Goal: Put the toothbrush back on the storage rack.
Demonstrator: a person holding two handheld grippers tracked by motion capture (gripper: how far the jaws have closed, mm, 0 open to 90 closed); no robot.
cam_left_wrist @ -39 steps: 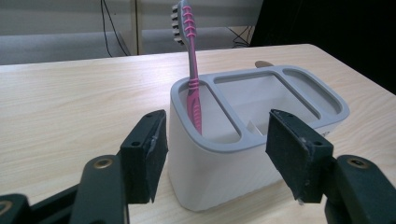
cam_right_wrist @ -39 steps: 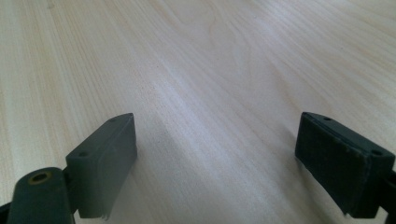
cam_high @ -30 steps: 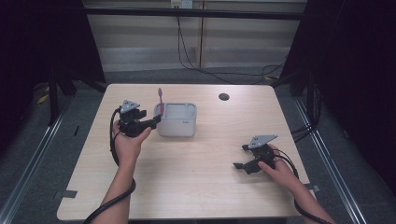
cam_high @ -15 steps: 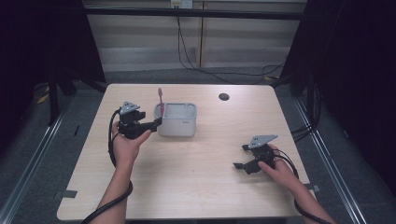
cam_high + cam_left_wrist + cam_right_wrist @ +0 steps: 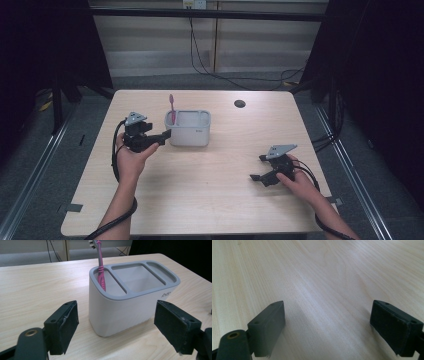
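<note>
a white plastic three-slot holder with a grey rim (image 5: pixel 188 131) stands near the far edge of the light wooden table (image 5: pixel 210 200), a pink toothbrush (image 5: pixel 172 107) upright in its left end slot. the left gripper (image 5: pixel 159 137) is spread wide just beside it; the right gripper (image 5: pixel 259 170), near the right edge, is spread wide over bare wood.

The left gripper (image 5: pixel 159 137) is held up off the table in the left hand (image 5: pixel 131 156), near the left edge, with its jaws spread wide apart. The right gripper (image 5: pixel 259 168) is held low near the right front corner by the right hand (image 5: pixel 296 181), its jaws spread wide too.
</note>
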